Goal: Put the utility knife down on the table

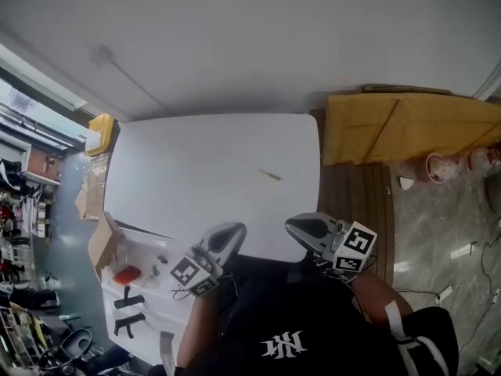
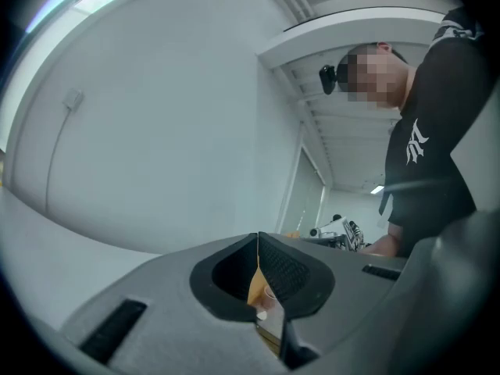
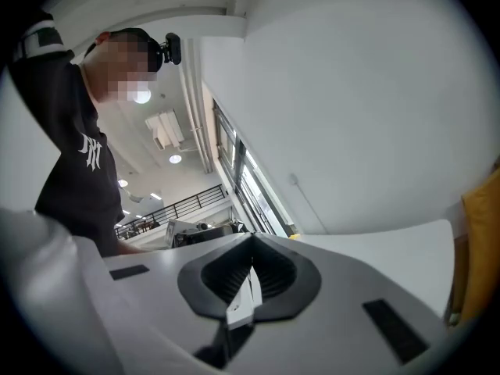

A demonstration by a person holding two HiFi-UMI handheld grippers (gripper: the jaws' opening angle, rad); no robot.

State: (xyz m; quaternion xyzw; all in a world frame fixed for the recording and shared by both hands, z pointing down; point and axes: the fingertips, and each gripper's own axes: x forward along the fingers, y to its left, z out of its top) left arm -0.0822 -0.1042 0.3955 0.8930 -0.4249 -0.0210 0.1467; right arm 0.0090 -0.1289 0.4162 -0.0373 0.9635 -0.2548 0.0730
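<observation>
utility knife [image 1: 270, 175], head view: it lies flat on the white table [image 1: 196, 155], right of centre and toward the far side, touching neither gripper; it is too small to read any detail beyond a thin yellowish sliver. left gripper [image 1: 237, 230] and right gripper [image 1: 293, 225] are both held over the near edge of the table, close to the person's body, well apart from the knife and tilted toward each other. a cardboard box [image 1: 407, 128] stands on the floor just right of the table, and a low white bench with a red item [image 1: 127, 274] sits at the near left. left gripper view: the left gripper [image 2: 258, 242] is clenched on itself, its ribbed black pads [image 2: 285, 268] meeting at the tips with nothing gripped between them; the person's black shirt [image 2: 426, 155] shows at right against a white wall. right gripper view: the right gripper [image 3: 251, 247] is likewise clenched, jaws pressed together at the tips and holding nothing; the table [image 3: 391, 248] runs behind it, and the cardboard box [image 3: 478, 241] shows at the right edge.
</observation>
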